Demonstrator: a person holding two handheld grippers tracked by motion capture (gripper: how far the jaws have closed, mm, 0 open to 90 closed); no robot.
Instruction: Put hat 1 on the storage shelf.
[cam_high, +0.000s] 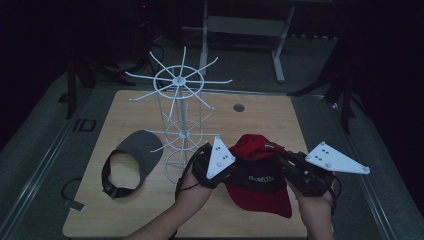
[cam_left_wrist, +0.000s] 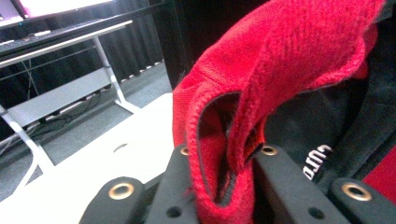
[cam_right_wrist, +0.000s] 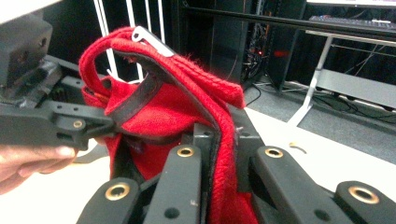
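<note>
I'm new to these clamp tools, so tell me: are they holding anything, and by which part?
Both hold the red cap. The left gripper pinches a fold of its knit edge; the right gripper pinches the rim on the other side.

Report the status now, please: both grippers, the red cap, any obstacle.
Left gripper and right gripper both shut on red cap, held between them. White wire rack just behind. Grey visor lies left, apart.

Both forearms rise from the bottom edge of the high view, the left gripper (cam_high: 227, 161) at lower centre and the right gripper (cam_high: 281, 159) right of it, jaws turned inward, each clamped on red fabric.
</note>
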